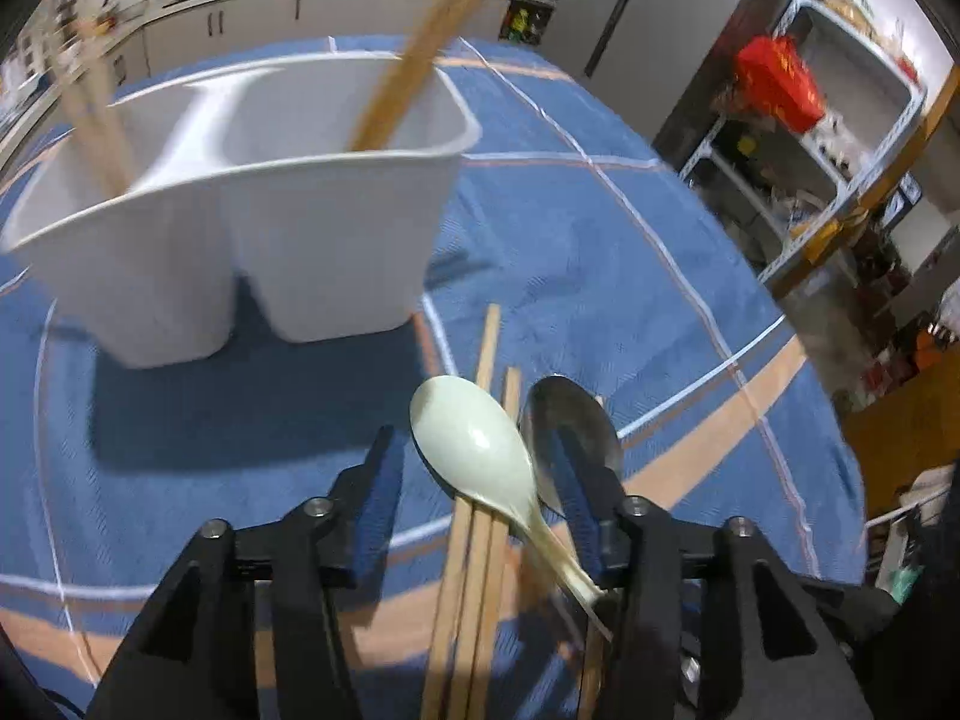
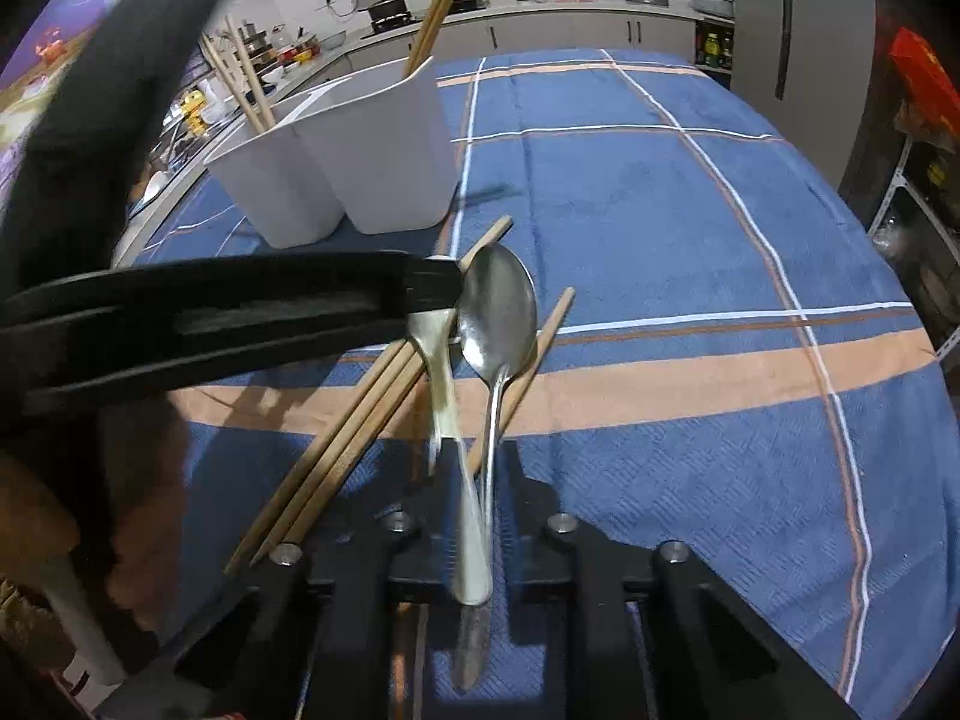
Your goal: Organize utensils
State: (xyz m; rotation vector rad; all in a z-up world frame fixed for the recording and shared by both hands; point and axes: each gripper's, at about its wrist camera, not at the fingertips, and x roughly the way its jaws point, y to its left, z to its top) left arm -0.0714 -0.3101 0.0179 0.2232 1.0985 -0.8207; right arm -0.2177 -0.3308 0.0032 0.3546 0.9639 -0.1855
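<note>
The right gripper has its jaws narrowed on the pale green plastic spoon's handle, right beside the steel spoon's handle, so both could lift or the glossy handle could slip. The left gripper stands half open, straddling the green bowl without pressing it, over loose wooden chopsticks on the counter (blue plaid cloth), near the white two-compartment holder.

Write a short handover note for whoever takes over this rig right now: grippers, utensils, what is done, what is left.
Left gripper: open, fingers either side of the pale spoon's bowl.
Right gripper: shut on the pale spoon's handle.
Metal spoon lies beside it, both across loose chopsticks on the tablecloth.
Done: chopsticks already stand in both compartments of the white holder.
Left: both spoons and the loose chopsticks probably still need to go into the holder.
</note>
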